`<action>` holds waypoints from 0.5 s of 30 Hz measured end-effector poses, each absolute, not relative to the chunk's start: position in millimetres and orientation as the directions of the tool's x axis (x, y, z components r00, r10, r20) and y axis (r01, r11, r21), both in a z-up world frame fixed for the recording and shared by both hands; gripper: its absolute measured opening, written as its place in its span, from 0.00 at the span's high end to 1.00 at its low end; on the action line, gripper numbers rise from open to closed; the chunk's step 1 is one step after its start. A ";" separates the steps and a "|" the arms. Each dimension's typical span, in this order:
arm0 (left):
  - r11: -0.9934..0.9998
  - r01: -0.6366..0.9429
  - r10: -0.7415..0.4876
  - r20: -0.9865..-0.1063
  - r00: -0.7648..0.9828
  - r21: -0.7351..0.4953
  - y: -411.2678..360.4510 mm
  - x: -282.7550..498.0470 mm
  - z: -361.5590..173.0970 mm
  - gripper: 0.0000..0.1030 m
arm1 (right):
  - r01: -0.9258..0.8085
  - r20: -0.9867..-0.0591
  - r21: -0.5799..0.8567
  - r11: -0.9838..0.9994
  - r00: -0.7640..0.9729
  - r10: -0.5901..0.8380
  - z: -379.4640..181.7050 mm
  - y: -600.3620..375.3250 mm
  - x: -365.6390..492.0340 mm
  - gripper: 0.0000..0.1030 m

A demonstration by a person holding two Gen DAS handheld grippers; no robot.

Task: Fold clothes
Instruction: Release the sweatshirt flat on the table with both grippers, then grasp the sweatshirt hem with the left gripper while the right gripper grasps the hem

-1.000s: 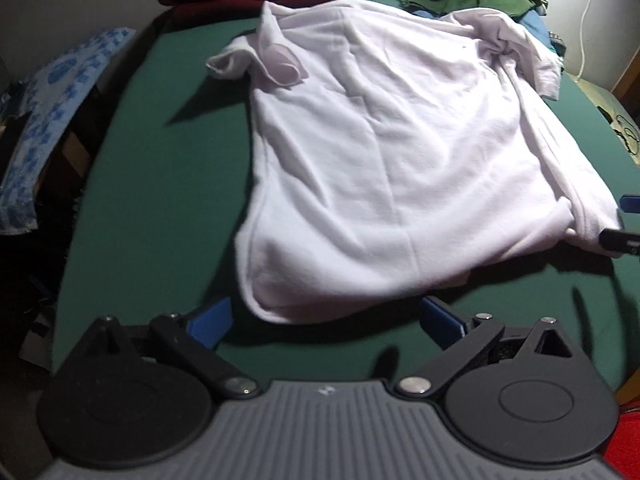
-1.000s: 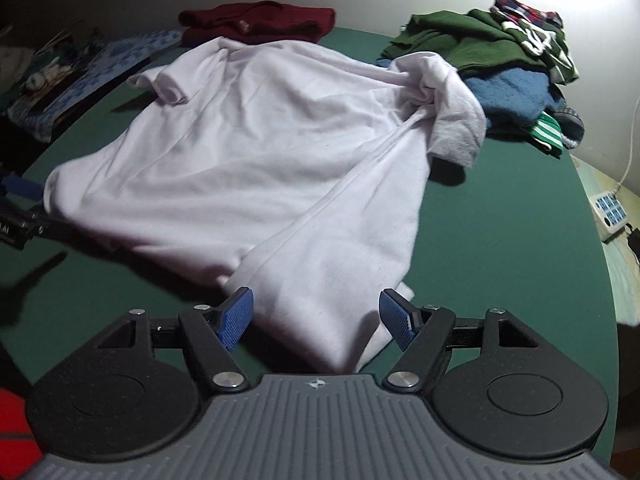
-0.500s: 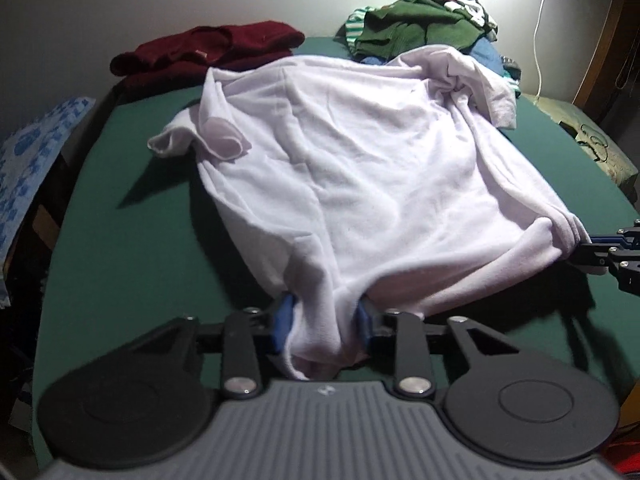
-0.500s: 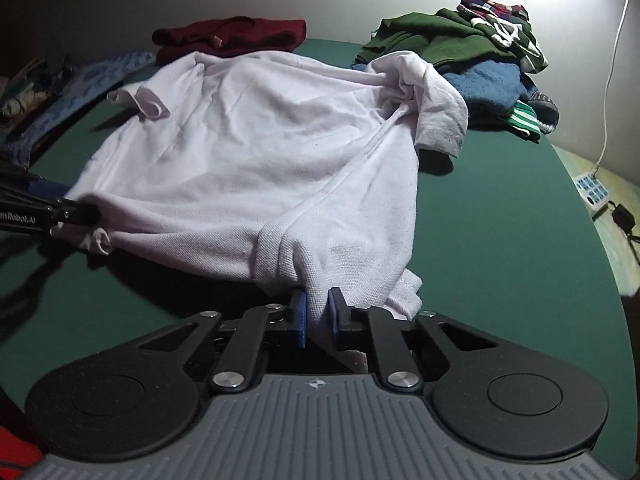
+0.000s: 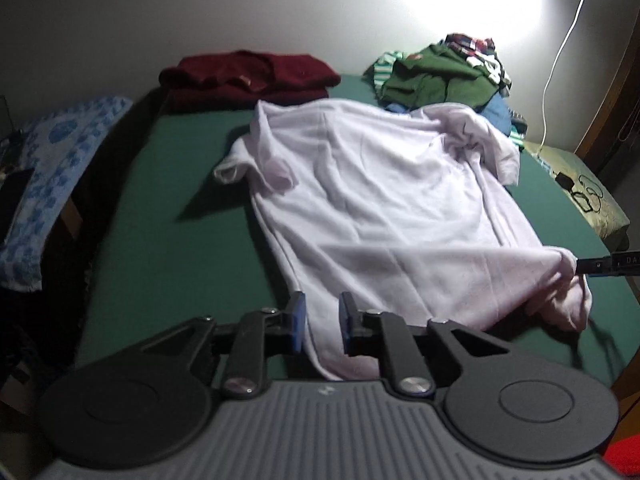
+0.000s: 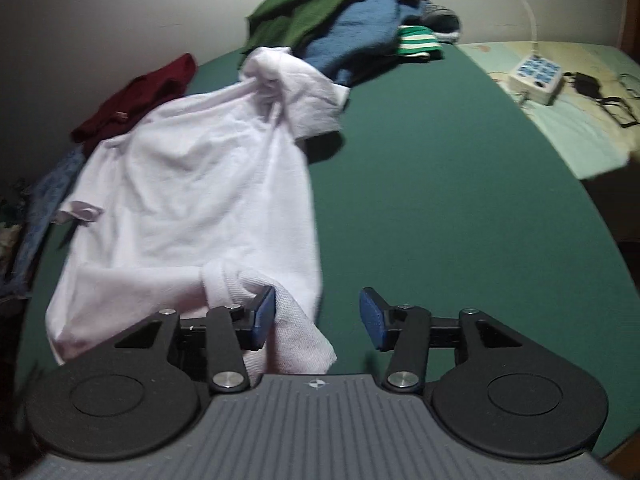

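The white shirt (image 5: 380, 208) is lying spread on the green table (image 5: 168, 240), hem at the near edge; both jaw sets are opening, the left gripper (image 5: 322, 320) with the hem corner between its pads, seemingly loosely, and the right gripper (image 6: 318, 316) spread with cloth draped against one pad only. For a clean fold, both hem corners should probably be re-pinched firmly and evenly before being lifted toward the collar, or the right corner risks being dropped. No containers are being shown; other clothes (image 6: 340, 12) are piled at the far edge.
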State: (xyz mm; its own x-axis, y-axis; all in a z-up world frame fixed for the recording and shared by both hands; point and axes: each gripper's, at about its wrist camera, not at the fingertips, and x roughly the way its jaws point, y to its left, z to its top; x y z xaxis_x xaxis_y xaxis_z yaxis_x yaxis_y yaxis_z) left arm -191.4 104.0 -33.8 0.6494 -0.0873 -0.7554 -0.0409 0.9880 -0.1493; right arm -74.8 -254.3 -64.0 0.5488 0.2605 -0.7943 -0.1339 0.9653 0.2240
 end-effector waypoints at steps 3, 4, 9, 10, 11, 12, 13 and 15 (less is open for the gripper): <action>0.991 -0.022 -0.093 -0.780 0.619 -0.135 97.8 -207.3 -50.9 0.34 | -0.236 -0.754 0.195 0.952 0.585 0.300 -50.6 -238.4 -100.8 0.54; 0.988 -0.016 -0.110 -0.787 0.607 -0.151 96.5 -211.6 -55.7 0.33 | -0.288 -0.738 0.177 0.941 0.594 0.321 -45.2 -230.4 -110.8 0.54; 0.976 0.010 -0.184 -0.803 0.567 -0.217 79.0 -212.4 -74.2 0.28 | -0.457 -0.715 0.078 0.886 0.594 0.369 -45.0 -193.4 -130.6 0.54; 0.974 0.014 -0.194 -0.804 0.562 -0.226 74.6 -211.3 -77.6 0.28 | -0.432 -0.719 0.025 0.901 0.618 0.317 -51.0 -187.3 -130.0 0.56; 0.971 0.014 -0.207 -0.802 0.560 -0.240 71.4 -208.5 -80.8 0.28 | -0.390 -0.720 -0.021 0.920 0.645 0.257 -56.9 -183.7 -128.6 0.57; 0.967 0.008 -0.213 -0.797 0.565 -0.253 68.7 -204.4 -83.1 0.29 | -0.340 -0.721 -0.041 0.940 0.661 0.208 -62.1 -184.0 -125.8 0.57; 0.965 0.001 -0.214 -0.790 0.574 -0.261 65.9 -200.3 -85.1 0.31 | -0.293 -0.724 -0.042 0.955 0.668 0.173 -66.8 -185.6 -122.5 0.57; 0.965 -0.012 -0.206 -0.781 0.590 -0.263 60.6 -192.0 -87.8 0.39 | -0.230 -0.744 0.029 0.973 0.645 0.175 -77.2 -193.0 -112.9 0.58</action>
